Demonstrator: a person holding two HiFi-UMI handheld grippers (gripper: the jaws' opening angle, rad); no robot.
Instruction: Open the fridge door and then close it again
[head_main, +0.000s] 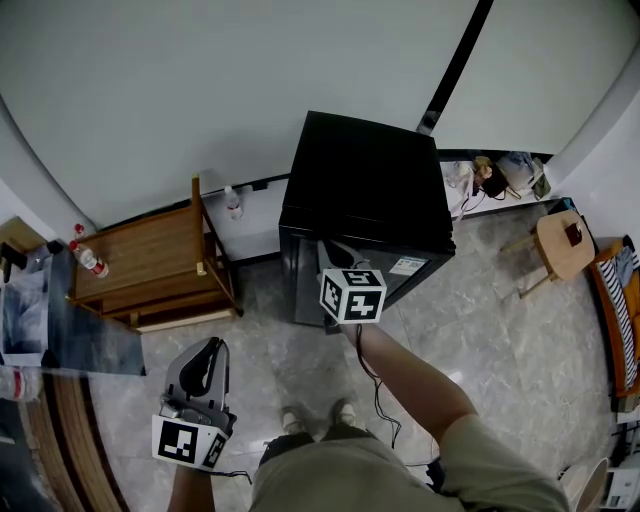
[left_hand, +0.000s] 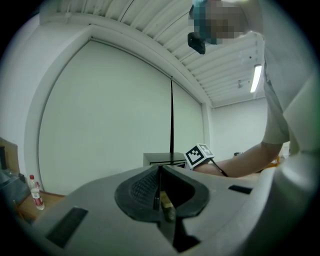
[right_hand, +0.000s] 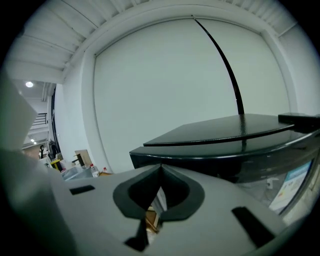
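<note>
Right gripper (right_hand: 160, 169): jaws closed together, tips touching. Black fridge (right_hand: 220, 140) close ahead, up and right of jaws, glossy top. Label (right_hand: 291, 187) on fridge front, far right. Pale wall (right_hand: 150, 80) beyond, thin black strip (right_hand: 222, 60) running down it. Bottles (right_hand: 93, 171) far left, small.

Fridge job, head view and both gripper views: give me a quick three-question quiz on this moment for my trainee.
1. True or false: the right gripper is out at the front of the black fridge, while the left gripper is held back, clear of it.
2. In the head view, what stands to the left of the fridge? A: a wooden table. B: a sink. C: a washing machine.
3. Fill in: in both gripper views, the jaws stand ____.
Key: 1 true; 2 A; 3 shut.
</note>
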